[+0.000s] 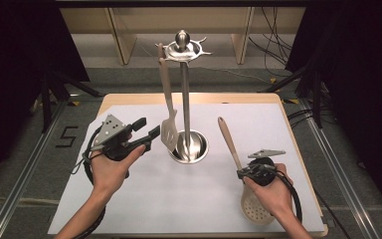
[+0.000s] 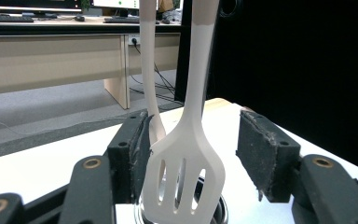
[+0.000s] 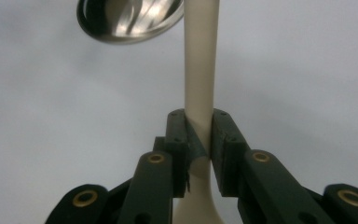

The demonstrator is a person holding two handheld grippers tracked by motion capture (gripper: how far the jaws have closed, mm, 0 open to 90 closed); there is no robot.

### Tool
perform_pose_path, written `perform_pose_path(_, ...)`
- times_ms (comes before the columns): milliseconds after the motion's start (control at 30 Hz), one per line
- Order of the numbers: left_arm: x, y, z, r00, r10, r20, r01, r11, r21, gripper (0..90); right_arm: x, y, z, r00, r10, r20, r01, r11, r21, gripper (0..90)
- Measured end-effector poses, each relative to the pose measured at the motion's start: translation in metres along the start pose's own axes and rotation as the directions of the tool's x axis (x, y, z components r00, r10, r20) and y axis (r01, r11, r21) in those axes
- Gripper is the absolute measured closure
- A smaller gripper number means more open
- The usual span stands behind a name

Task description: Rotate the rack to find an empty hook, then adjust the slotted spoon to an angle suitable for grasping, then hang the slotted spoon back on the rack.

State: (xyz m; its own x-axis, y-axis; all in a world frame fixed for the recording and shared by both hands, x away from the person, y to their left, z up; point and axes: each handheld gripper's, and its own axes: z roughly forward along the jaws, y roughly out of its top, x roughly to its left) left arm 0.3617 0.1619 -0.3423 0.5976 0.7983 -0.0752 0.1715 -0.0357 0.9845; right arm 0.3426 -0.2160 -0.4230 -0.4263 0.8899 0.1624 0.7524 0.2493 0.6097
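- White table (image 1: 144,209) under me, steel utensil stand (image 1: 187,147) at its centre.
- Slotted spatula (image 1: 169,132) hangs from stand's top ring, blade down by the base.
- My left gripper (image 1: 149,130): jaws spread wide, either side of the spatula blade (image 2: 184,184), not touching.
- My right gripper (image 1: 242,173): jaws pinching the skimmer spoon (image 1: 255,209) handle (image 3: 198,79), bowl lying near the table's front edge.

Slotted spatula's (image 2: 184,186) handle top and blade tip beyond the left gripper view's edges.
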Motion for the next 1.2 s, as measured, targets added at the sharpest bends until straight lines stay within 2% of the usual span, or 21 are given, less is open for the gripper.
perform_pose_path(133,0.000,0.001,-0.001,1.0000,-0.003,0.002,0.003,1.0000,-0.002,43.2,0.001,0.001,-0.004,0.9999,-0.012,0.004,0.012,0.998,-0.066,79.2)
perform_pose_path(167,-0.001,0.001,-0.001,1.0000,-0.005,0.003,0.005,1.0000,-0.004,43.2,0.003,0.001,-0.005,0.9997,0.020,-0.014,-0.021,0.996,-0.083,79.2)
perform_pose_path(200,-0.001,0.001,-0.001,1.0000,-0.005,0.004,0.005,1.0000,-0.007,43.2,0.003,0.001,-0.007,1.0000,0.001,-0.003,-0.001,0.995,-0.097,79.2)
perform_pose_path(233,0.000,0.002,0.000,1.0000,-0.001,0.006,0.001,1.0000,-0.010,43.2,0.004,0.001,-0.007,0.9998,0.009,-0.015,-0.011,0.994,-0.112,79.2)
perform_pose_path(267,0.000,0.002,0.000,1.0000,0.000,0.008,0.000,0.9999,-0.011,43.2,0.001,0.002,-0.007,0.9992,-0.038,-0.012,0.036,0.989,-0.144,79.2)
perform_pose_path(300,-0.001,0.002,0.000,1.0000,0.000,0.009,0.000,0.9999,-0.011,43.2,0.003,0.002,-0.010,0.9998,-0.017,-0.010,0.016,0.990,-0.138,79.2)
perform_pose_path(367,-0.001,0.002,0.001,0.9999,0.002,0.015,-0.002,0.9999,-0.013,43.2,0.003,0.004,-0.011,0.9997,-0.023,-0.003,0.022,0.987,-0.157,79.2)
perform_pose_path(400,-0.001,0.002,0.001,0.9998,0.005,0.018,-0.005,0.9999,-0.012,43.2,0.002,0.003,-0.012,0.9990,-0.045,0.006,0.045,0.984,-0.174,79.2)
perform_pose_path(433,-0.001,0.002,0.001,0.9997,0.012,0.021,-0.012,0.9999,-0.011,43.2,0.005,0.004,-0.015,0.9999,-0.002,-0.014,0.000,0.985,-0.173,79.2)
perform_pose_path(467,-0.001,0.002,0.002,0.9998,0.003,0.022,-0.003,0.9999,-0.011,43.2,0.003,0.004,-0.017,0.9997,-0.022,-0.005,0.021,0.983,-0.182,79.2)
perform_pose_path(533,0.000,0.002,0.003,0.9996,0.012,0.024,-0.012,0.9999,-0.011,43.2,0.002,0.003,-0.018,0.9998,-0.018,-0.011,0.015,0.978,-0.207,79.2)
perform_pose_path(567,0.000,0.002,0.004,0.9997,0.008,0.024,-0.008,0.9999,-0.010,43.2,0.000,0.003,-0.020,0.9995,-0.032,0.004,0.033,0.979,-0.201,79.2)
perform_pose_path(633,-0.001,0.002,0.004,0.9997,0.009,0.024,-0.009,0.9999,-0.008,43.2,0.001,0.002,-0.020,0.9999,-0.010,-0.006,0.008,0.977,-0.212,79.2)
perform_pose_path(667,-0.001,0.002,0.004,0.9996,0.015,0.025,-0.015,0.9999,-0.007,43.2,-0.003,0.002,-0.021,0.9985,-0.051,0.018,0.054,0.975,-0.218,79.2)
perform_pose_path(700,-0.002,0.002,0.004,0.9996,0.012,0.026,-0.012,0.9999,-0.009,43.2,-0.001,0.001,-0.022,0.9998,-0.020,0.003,0.020,0.978,-0.207,79.2)
perform_pose_path(733,-0.003,0.002,0.005,0.9996,0.011,0.027,-0.011,0.9999,-0.010,43.2,0.000,0.001,-0.022,0.9999,-0.010,-0.003,0.009,0.977,-0.214,79.2)
perform_pose_path(833,-0.003,0.004,0.005,0.9994,0.017,0.030,-0.017,0.9998,-0.014,43.2,0.000,0.001,-0.023,0.9999,-0.006,-0.015,0.002,0.976,-0.218,79.2)
perform_pose_path(967,-0.003,0.004,0.005,0.9994,0.015,0.031,-0.015,0.9998,-0.013,43.1,0.000,0.001,-0.024,1.0000,-0.006,-0.007,0.004,0.974,-0.227,79.2)
perform_pose_path(1133,-0.001,0.004,0.004,0.9995,0.014,0.029,-0.014,0.9998,-0.017,43.1,0.003,0.003,-0.025,0.9999,0.001,-0.013,-0.003,0.977,-0.215,79.2)
perform_pose_path(1167,-0.001,0.004,0.003,0.9996,0.009,0.026,-0.009,0.9998,-0.017,43.2,0.000,0.004,-0.024,0.9988,-0.048,0.005,0.048,0.972,-0.231,79.2)
perform_pose_path(1200,-0.001,0.005,0.003,0.9996,0.007,0.027,-0.007,0.9998,-0.017,43.2,0.003,0.004,-0.023,0.9998,-0.019,-0.012,0.015,0.972,-0.235,79.2)
